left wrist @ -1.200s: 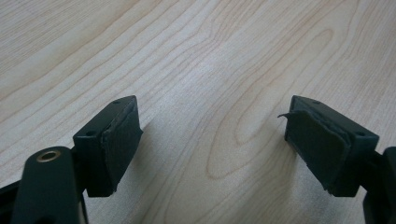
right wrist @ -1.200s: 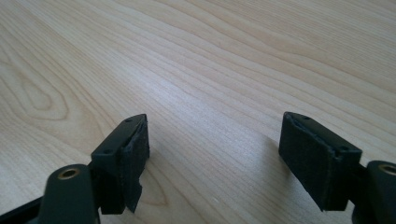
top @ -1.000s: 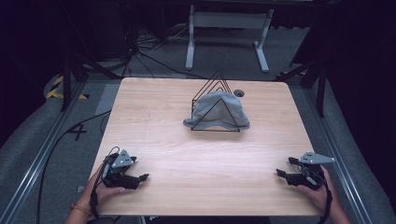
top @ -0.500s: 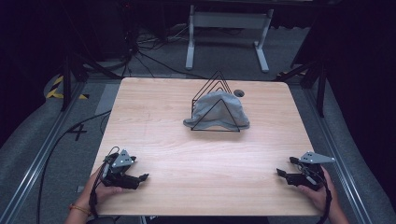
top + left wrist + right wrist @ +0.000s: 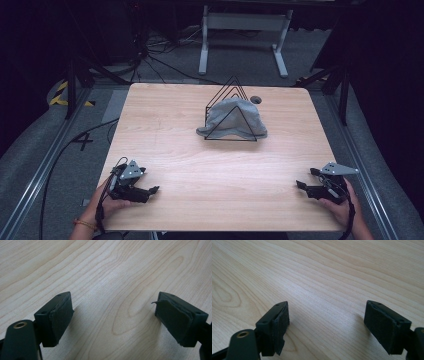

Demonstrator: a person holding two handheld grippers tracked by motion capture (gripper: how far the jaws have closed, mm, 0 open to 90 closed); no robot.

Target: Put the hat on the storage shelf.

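This looks like a lab. A wood table (image 5: pixel 165 125) stands on grey floor (image 5: pixel 45 150). Black cables (image 5: pixel 150 55) lie behind it.

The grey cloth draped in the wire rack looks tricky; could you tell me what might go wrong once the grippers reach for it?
The grey cloth hangs among the triangular loops of the wire rack, so pulling it could snag it and drag or tip the light rack. The left gripper and right gripper rest open at the near edge of the table, so both face a long reach.
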